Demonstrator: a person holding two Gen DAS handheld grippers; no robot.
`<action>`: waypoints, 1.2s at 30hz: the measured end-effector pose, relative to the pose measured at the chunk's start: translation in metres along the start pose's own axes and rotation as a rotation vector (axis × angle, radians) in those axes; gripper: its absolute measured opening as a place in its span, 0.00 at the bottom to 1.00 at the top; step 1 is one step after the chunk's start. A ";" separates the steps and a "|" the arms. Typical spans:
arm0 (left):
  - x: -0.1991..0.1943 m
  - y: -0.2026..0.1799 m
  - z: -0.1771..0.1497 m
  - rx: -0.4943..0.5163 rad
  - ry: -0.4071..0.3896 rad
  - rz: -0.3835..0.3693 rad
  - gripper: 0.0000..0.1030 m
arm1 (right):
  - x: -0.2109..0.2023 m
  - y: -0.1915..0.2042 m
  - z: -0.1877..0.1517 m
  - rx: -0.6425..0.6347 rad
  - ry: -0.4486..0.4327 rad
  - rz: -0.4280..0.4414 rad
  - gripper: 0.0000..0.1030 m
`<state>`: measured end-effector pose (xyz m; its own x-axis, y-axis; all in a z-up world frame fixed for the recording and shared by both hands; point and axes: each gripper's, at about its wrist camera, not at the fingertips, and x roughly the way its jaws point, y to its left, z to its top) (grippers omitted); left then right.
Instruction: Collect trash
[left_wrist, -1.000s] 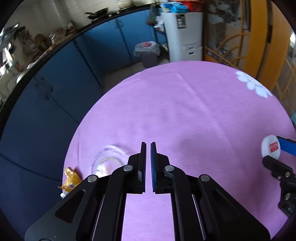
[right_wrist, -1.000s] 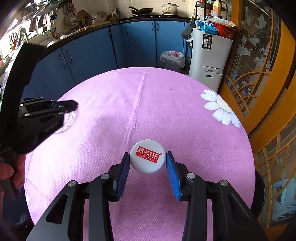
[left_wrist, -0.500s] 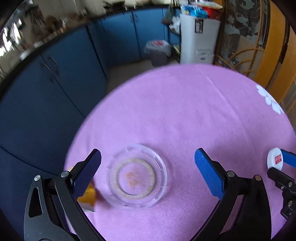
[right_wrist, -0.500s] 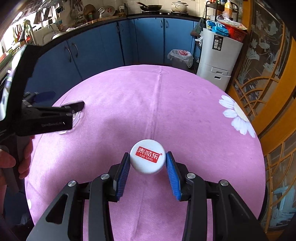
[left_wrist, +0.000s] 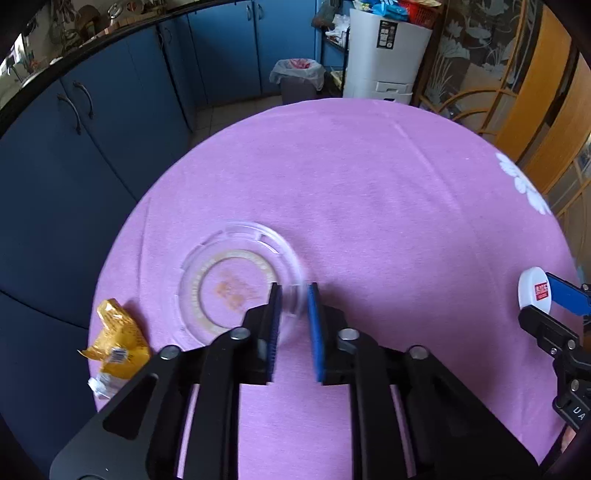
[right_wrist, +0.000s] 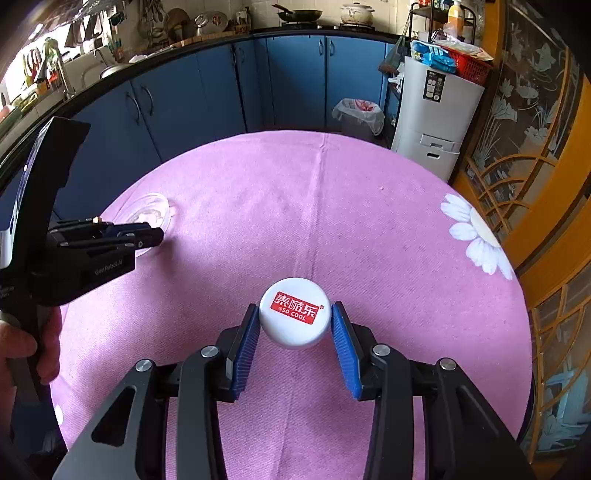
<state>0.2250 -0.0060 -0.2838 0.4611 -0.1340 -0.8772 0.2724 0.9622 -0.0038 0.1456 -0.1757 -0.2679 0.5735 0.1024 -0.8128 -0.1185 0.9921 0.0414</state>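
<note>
A clear round plastic lid (left_wrist: 221, 280) lies on the pink tablecloth (left_wrist: 369, 184) at the left side of the round table. My left gripper (left_wrist: 293, 291) is closing its jaws on the lid's near right rim, which shows blurred between the blue pads. A crumpled orange wrapper (left_wrist: 114, 339) lies by the table's left edge, beside that lid. My right gripper (right_wrist: 295, 308) is shut on a white round cap (right_wrist: 293, 314) with a red label, held above the cloth. In the right wrist view the left gripper (right_wrist: 147, 234) reaches over the clear lid (right_wrist: 149, 210).
A lined trash bin (right_wrist: 356, 114) stands on the floor beyond the table, next to a white appliance (right_wrist: 432, 118). Blue cabinets (left_wrist: 110, 122) curve along the far and left sides. A person's hand (right_wrist: 22, 350) holds the left gripper's handle.
The left gripper swung wide open and dropped toward the clear lid, then closed on its rim. The right gripper kept the white cap and drifted slightly.
</note>
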 end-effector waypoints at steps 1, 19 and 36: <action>0.000 -0.002 0.000 -0.001 0.001 -0.009 0.09 | -0.002 -0.003 -0.001 0.005 -0.004 -0.001 0.38; -0.031 -0.044 0.011 0.064 -0.059 -0.077 0.03 | -0.017 -0.032 -0.005 0.063 -0.037 -0.003 0.38; -0.039 -0.181 0.028 0.301 -0.086 -0.152 0.03 | -0.047 -0.127 -0.026 0.239 -0.086 -0.081 0.38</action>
<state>0.1816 -0.1815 -0.2359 0.4620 -0.3017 -0.8340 0.5742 0.8185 0.0220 0.1126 -0.3081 -0.2499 0.6411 0.0174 -0.7673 0.1197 0.9852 0.1223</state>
